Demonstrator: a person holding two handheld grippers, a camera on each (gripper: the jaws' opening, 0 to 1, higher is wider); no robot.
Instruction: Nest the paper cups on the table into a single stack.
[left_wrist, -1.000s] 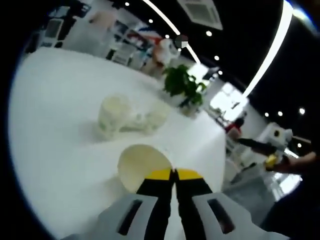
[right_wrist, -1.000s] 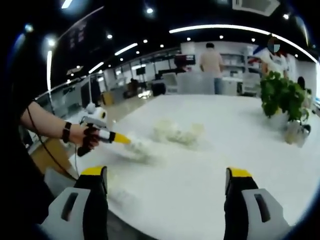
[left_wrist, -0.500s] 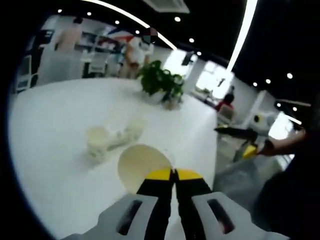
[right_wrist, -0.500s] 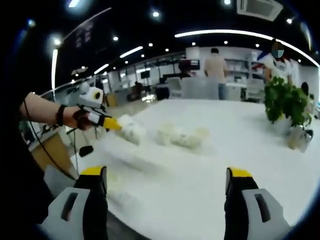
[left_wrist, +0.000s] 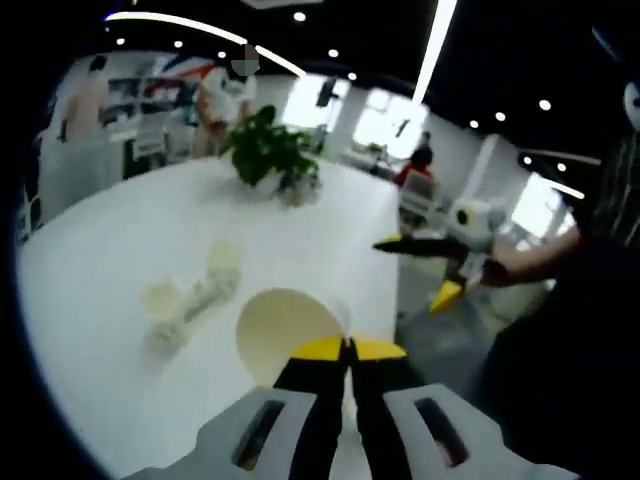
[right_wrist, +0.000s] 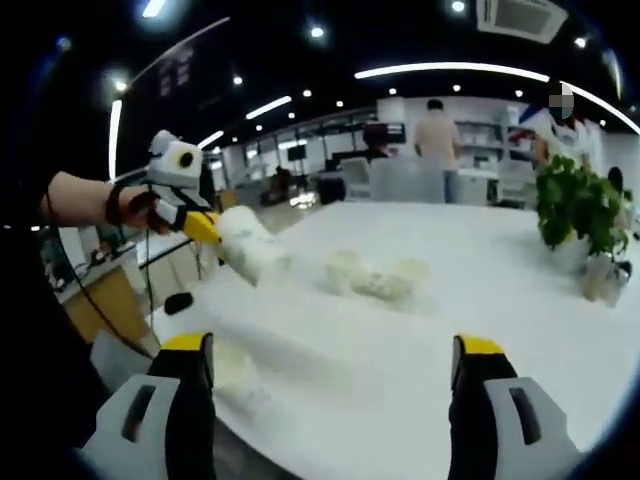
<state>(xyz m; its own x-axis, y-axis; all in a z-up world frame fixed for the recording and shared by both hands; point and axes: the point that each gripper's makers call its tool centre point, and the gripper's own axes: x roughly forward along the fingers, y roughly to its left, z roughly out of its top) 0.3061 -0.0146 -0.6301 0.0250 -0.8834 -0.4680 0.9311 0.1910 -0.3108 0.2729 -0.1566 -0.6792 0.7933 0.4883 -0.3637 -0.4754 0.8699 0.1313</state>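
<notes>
1. Left gripper (left_wrist: 348, 348) clamped on the rim of a paper cup (left_wrist: 285, 330), held above the near edge of the white worktop (left_wrist: 90, 270).
2. Right gripper (right_wrist: 333, 350) jaws wide apart, holding nothing.
3. Loose cups (right_wrist: 375, 277) lie mid-worktop, blurred.
4. Potted plant (right_wrist: 575, 205) at far right; open office with ceiling strip lights (right_wrist: 450, 70).
</notes>
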